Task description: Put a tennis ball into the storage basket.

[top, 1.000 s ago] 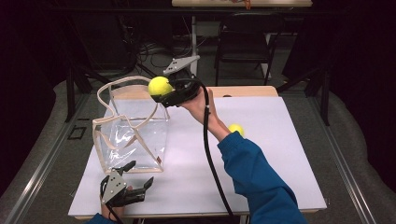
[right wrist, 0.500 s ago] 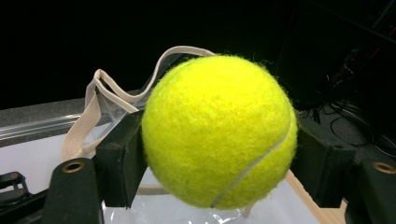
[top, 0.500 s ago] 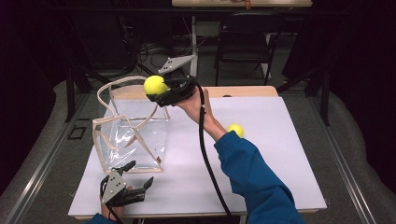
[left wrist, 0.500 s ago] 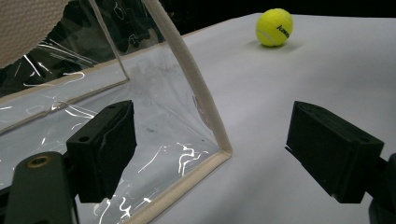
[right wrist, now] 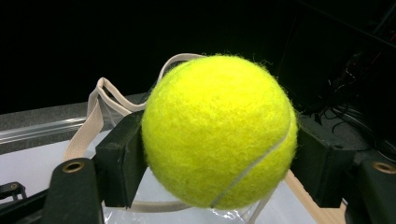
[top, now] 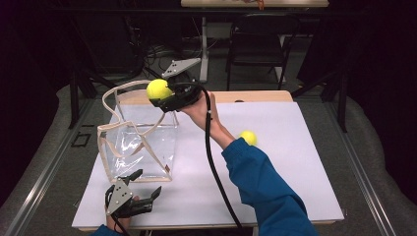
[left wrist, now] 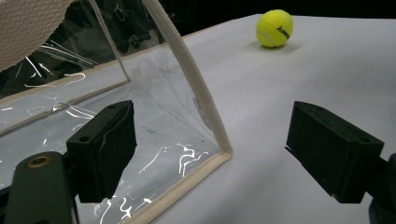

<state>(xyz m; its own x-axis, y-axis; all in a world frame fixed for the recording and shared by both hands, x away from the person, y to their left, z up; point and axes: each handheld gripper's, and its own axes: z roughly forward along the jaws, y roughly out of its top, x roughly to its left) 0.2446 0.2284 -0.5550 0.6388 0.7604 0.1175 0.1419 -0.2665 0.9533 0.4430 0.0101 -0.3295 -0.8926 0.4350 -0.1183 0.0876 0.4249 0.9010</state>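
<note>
tennis balls: 2 [top: 159, 89] [top: 248, 137] | clear bag: 1 [top: 140, 142] | tools: 2 [top: 147, 194] [top: 156, 96] | table: 1 [top: 295, 162]

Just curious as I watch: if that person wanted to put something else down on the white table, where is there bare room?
The widest bare stretch of the table is its right half, past the loose tennis ball. The near edge between the left claw and the blue sleeve is also free. The left side is crowded by the clear bag, with the right claw holding a ball above it.
</note>
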